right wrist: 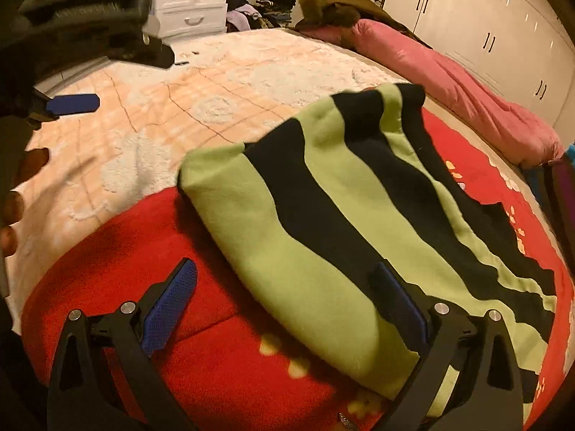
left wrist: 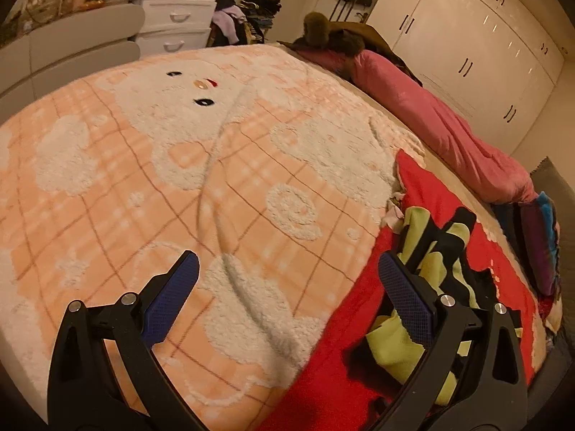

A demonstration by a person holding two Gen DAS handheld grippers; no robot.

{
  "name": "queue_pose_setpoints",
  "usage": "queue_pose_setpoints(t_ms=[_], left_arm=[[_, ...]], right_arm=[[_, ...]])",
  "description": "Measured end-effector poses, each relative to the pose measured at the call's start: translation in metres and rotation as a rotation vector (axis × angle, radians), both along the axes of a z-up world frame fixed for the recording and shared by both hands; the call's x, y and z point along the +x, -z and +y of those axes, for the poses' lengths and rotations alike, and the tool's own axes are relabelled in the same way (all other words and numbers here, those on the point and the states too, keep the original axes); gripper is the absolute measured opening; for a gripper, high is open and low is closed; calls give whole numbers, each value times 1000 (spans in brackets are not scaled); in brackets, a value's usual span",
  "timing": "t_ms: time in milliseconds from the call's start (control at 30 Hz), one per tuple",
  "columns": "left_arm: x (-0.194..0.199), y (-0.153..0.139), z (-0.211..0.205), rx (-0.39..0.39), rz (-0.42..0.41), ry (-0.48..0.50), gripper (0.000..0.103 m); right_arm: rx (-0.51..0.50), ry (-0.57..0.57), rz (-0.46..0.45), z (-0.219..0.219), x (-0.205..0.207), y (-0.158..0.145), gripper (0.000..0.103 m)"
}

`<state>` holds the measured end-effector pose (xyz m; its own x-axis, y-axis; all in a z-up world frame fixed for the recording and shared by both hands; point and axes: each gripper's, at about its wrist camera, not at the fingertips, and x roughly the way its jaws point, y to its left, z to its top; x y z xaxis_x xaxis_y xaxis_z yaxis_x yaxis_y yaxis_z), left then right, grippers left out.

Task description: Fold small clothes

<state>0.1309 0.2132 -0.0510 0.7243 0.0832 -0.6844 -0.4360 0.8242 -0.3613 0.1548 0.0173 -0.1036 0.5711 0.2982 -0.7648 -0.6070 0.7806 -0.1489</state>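
A small green-and-black striped garment (right wrist: 323, 222) lies folded over on a red blanket (right wrist: 118, 248). My right gripper (right wrist: 284, 291) hovers just above its near end, open, with nothing between the blue pads. In the left wrist view the same striped garment (left wrist: 424, 273) shows at the lower right, partly hidden behind the right finger. My left gripper (left wrist: 287, 280) stands open over the peach blanket (left wrist: 179, 186), left of the garment. The left gripper (right wrist: 72, 104) also shows at the upper left of the right wrist view, with a hand's fingers (right wrist: 21, 194) below it.
A rolled pink duvet (left wrist: 431, 118) runs along the bed's far right side, with dark clothes (right wrist: 334, 10) piled at its head. White drawers (left wrist: 176, 7) and a clothes heap (left wrist: 244, 18) stand beyond the bed. White wardrobes (left wrist: 474, 54) line the right wall.
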Motion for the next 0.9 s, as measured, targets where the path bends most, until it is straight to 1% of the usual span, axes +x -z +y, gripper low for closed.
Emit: queue_pose_setpoints(t_ms=[33, 67, 100, 133, 167, 200, 233, 267, 300, 333, 400, 467, 567, 600, 667, 700, 800, 867, 900], left_arm=[[3, 2, 0, -14, 2, 6, 94], [6, 5, -1, -36, 5, 19, 94], [11, 7, -1, -65, 3, 33, 94], [14, 9, -1, -90, -2, 48, 94], [18, 10, -1, -121, -11, 69, 94], [21, 11, -1, -157, -20, 89, 94], [26, 14, -2, -223, -33, 119, 94], [31, 16, -3, -280, -43, 145, 94], [35, 17, -5, -315, -45, 163, 94], [39, 18, -7, -343, -41, 177, 94], [52, 22, -12, -395, -16, 205, 94], [64, 26, -19, -447, -6, 250, 94], [91, 34, -33, -504, 15, 350, 93], [102, 38, -39, -546, 19, 394, 93], [117, 43, -50, -588, 41, 447, 93], [125, 44, -57, -590, 50, 483, 93], [136, 41, -76, -541, 70, 546, 93], [140, 42, -86, -533, 86, 568, 93], [141, 42, -93, -510, 102, 565, 87]], right_arm=[[-13, 5, -10, 1, 3, 4, 97], [-20, 14, -20, 0, 5, 7, 92], [-25, 34, -32, -2, 8, 9, 82], [-6, 50, -27, -8, 12, 9, 59], [25, 54, -16, -13, 15, 8, 43], [71, 64, -10, -21, 17, 5, 32], [115, 65, -3, -29, 18, 1, 16], [137, 70, -5, -34, 18, -2, 15], [178, 74, -9, -40, 17, -6, 15], [215, 72, -7, -46, 16, -8, 15], [248, 64, 4, -53, 15, -9, 14], [270, 53, 13, -59, 15, -10, 14], [279, 38, 11, -62, 14, -12, 12], [279, 34, 11, -62, 15, -13, 12], [290, 31, 16, -65, 15, -14, 12], [295, 30, 22, -67, 16, -15, 12], [306, 27, 34, -69, 16, -16, 11], [311, 24, 39, -69, 15, -17, 11], [315, 24, 41, -69, 15, -17, 11]])
